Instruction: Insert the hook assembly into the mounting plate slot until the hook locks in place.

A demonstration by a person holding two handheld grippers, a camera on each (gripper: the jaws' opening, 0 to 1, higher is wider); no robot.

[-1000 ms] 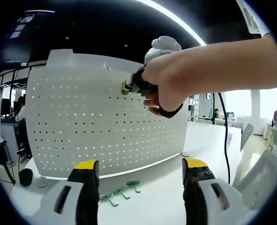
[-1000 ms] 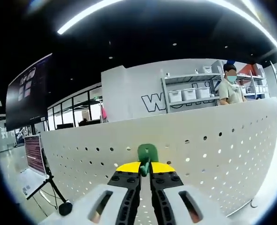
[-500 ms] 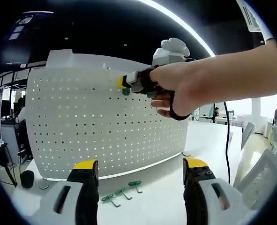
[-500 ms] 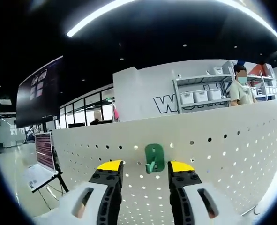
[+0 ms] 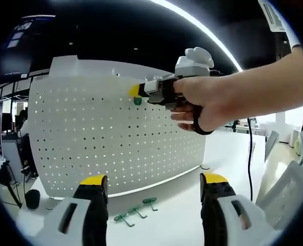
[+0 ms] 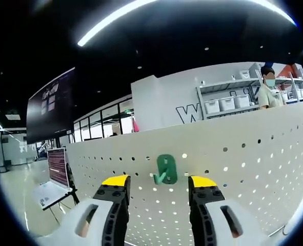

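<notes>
Green hook (image 6: 166,169) sits on the pegboard (image 6: 254,159); right hand-held gripper (image 6: 157,180) released, left hand-held gripper (image 5: 152,180) released.

A dark ceiling carries a long curved light strip (image 6: 156,15). Far right, shelving (image 6: 228,102) holds pale bins against a grey wall (image 6: 161,102); far left hangs what may be a dark screen (image 6: 51,105).

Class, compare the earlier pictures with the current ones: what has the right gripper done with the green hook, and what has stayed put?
The right gripper opened, let go of the green hook and backed off from the pegboard. The hook now hangs there alone. The left gripper stayed open; the spare hooks haven't moved.
</notes>
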